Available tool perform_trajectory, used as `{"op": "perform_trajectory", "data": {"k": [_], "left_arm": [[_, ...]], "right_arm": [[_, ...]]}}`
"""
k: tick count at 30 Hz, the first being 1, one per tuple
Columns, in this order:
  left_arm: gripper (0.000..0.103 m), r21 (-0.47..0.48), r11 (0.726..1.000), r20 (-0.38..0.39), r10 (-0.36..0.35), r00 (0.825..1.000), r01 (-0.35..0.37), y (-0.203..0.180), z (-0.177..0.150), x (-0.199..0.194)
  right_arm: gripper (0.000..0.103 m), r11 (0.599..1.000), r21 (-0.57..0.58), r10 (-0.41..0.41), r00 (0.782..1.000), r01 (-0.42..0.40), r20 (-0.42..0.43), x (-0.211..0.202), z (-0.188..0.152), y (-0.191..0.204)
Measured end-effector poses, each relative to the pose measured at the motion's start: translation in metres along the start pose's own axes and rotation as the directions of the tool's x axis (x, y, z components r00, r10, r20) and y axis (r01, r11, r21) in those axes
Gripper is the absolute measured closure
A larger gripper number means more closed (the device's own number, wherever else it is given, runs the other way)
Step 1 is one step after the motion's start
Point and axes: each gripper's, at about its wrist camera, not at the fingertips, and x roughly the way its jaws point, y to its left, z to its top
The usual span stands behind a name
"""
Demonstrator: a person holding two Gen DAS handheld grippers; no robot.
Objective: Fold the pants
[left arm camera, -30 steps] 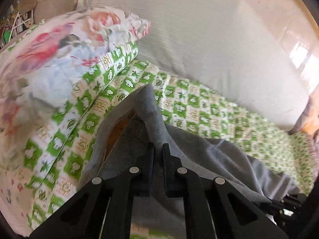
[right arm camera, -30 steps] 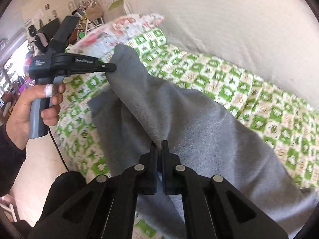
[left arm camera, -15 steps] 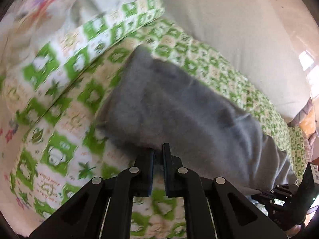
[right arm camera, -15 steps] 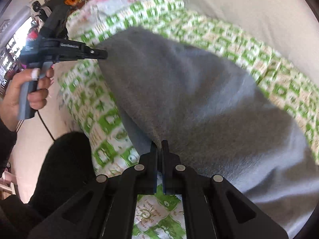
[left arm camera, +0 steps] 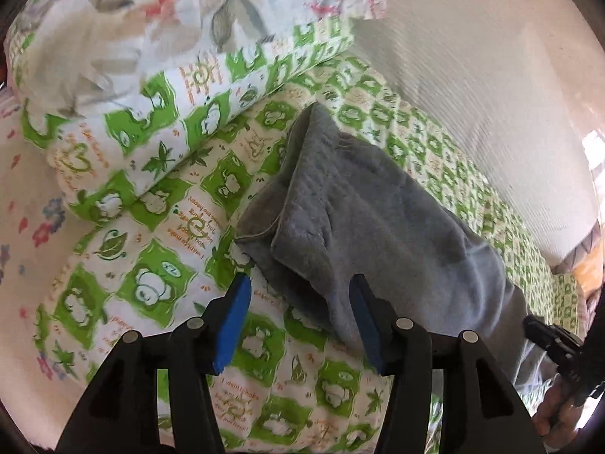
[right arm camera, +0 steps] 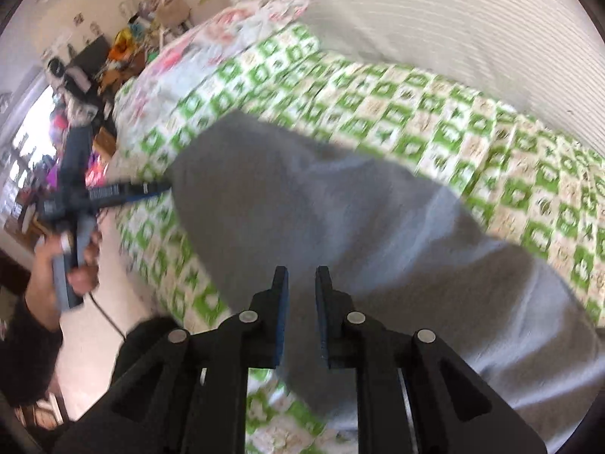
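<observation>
**Grey pants laid down, both grips let go**

We have the grey pants lying flat on the green-checked bedsheet, one end towards the folded quilt and floral pillow. Our left gripper has just been opening: its blue pads stand wide apart, with the near corner of the cloth between them but untouched. Our right gripper has also just been opening; its jaws stand slightly apart above the fabric, pressing nothing.

The pants look soft, thick and fleecy, so we judge they will sag and drape, not slide. The stitched hem edge near the left gripper seems the firmest place to pinch.

The quilt stack crowds the far end, and the pale cushion runs along the sheet's far side. The bed's edge is close on our side, where a fold could slip off.
</observation>
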Motion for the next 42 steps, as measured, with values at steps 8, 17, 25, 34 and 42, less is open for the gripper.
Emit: {"op": "perform_trajectory", "data": {"k": [8, 17, 25, 34, 42], "left_arm": [[0.046, -0.077, 0.997, -0.03, 0.029, 0.999, -0.031, 0.014, 0.008, 0.024], [0.04, -0.152, 0.988, -0.034, 0.015, 0.999, -0.02, 0.025, 0.008, 0.035], [0.038, -0.202, 0.979, 0.003, -0.016, 1.0, 0.016, 0.036, 0.005, 0.041], [0.087, -0.143, 0.974, 0.148, -0.155, 0.977, 0.176, 0.04, -0.011, -0.023], [0.083, -0.157, 0.986, 0.025, -0.044, 0.999, 0.047, 0.069, -0.025, -0.018]], "right_arm": [[0.081, 0.999, 0.03, -0.015, 1.0, 0.015, 0.014, 0.025, 0.052, -0.01], [0.044, 0.992, -0.111, 0.048, 0.998, -0.053, -0.044, 0.109, 0.137, 0.026], [0.043, 0.98, -0.136, 0.113, 0.972, -0.143, -0.207, 0.227, 0.182, 0.05], [0.097, 0.952, -0.232, 0.171, 0.975, -0.201, -0.146, 0.201, 0.183, 0.102], [0.089, 0.956, -0.257, 0.087, 0.972, -0.143, -0.219, 0.247, 0.167, 0.136]]}}
